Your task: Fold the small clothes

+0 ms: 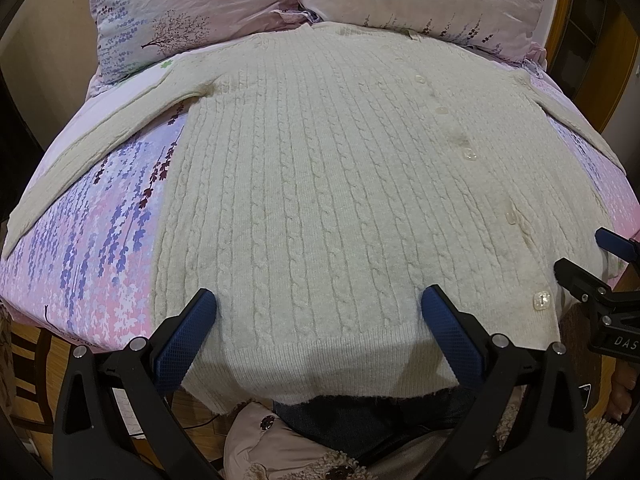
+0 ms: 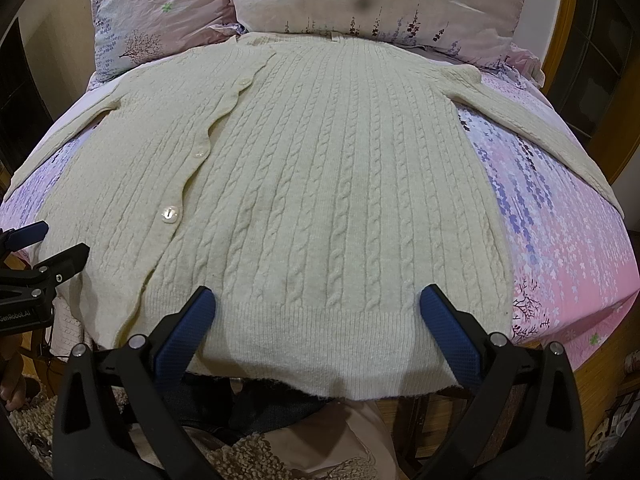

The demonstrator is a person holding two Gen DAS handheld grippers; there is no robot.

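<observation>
A cream cable-knit cardigan [image 1: 328, 184] lies flat and buttoned on the bed, sleeves spread out to both sides; it also fills the right wrist view [image 2: 320, 184]. Its ribbed hem hangs over the bed's near edge. My left gripper [image 1: 320, 312] is open, its blue pads above the hem on the cardigan's left half. My right gripper [image 2: 318, 312] is open above the hem on the right half. The right gripper also shows at the right edge of the left wrist view [image 1: 592, 264]; the left gripper also shows at the left edge of the right wrist view [image 2: 44, 248].
The bed has a pink and purple floral sheet [image 1: 92, 240]. Two matching pillows [image 1: 192, 12] lie at the head, just beyond the collar. A wooden bed frame [image 2: 568, 40] curves around the right side. The person's legs and fluffy slippers [image 2: 248, 456] are below the hem.
</observation>
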